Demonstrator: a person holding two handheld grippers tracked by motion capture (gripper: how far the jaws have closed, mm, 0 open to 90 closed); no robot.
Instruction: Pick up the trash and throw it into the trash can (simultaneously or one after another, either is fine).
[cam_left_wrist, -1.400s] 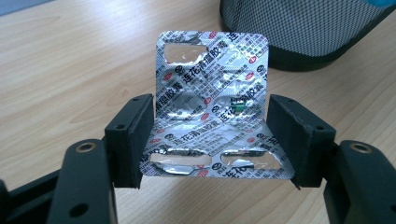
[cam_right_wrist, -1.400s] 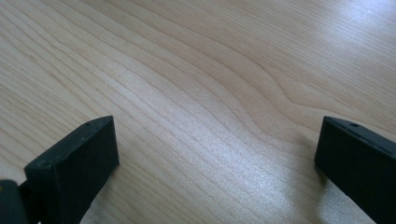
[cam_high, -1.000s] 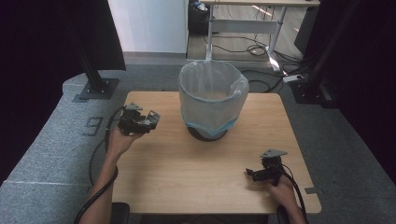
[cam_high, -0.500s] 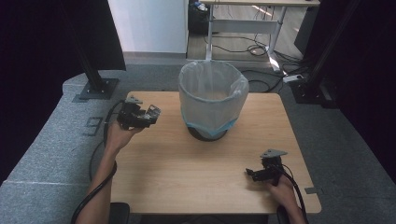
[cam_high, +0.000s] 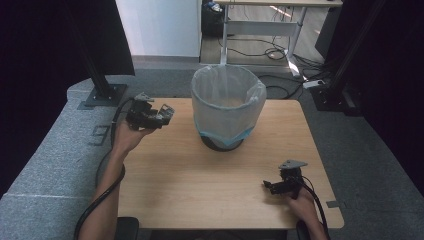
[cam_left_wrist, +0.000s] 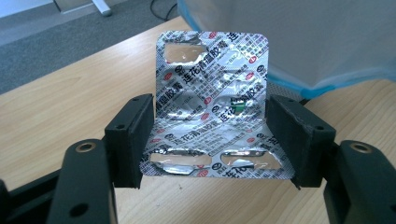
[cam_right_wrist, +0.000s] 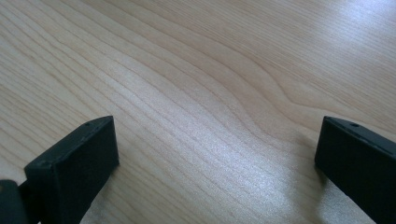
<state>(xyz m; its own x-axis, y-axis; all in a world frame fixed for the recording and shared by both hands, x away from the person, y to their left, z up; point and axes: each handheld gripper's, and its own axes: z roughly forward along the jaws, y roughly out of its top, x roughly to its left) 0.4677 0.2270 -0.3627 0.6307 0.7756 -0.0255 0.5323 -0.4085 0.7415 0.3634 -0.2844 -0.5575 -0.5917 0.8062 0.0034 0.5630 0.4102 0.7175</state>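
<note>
A silver foil blister pack (cam_left_wrist: 212, 105) stands clamped between the two black jaws of the left gripper (cam_left_wrist: 212, 140), in the middle of the left gripper view. Its printed foil back faces the camera, covered in red and dark characters; several pockets are torn open, and a small green spot shows right of centre. The jaws press on its lower left and right edges, and the sheet bows slightly between them, its top rising above the jaw tips.

In the high view this left gripper (cam_high: 159, 116) sits in the upper left part of the table (cam_high: 175, 190), raised in the person's left hand (cam_high: 131, 134), pointing toward the bin (cam_high: 228, 107). The bin, lined with a translucent bag with a blue band low down, stands at the upper centre of the table, near the gripper but apart from it. In the left gripper view the bag fills the upper right.

The right gripper (cam_high: 272, 186) rests at the lower right of the table, well apart from the bin. In the right gripper view its jaws stand wide, with bare wood between them.
</note>
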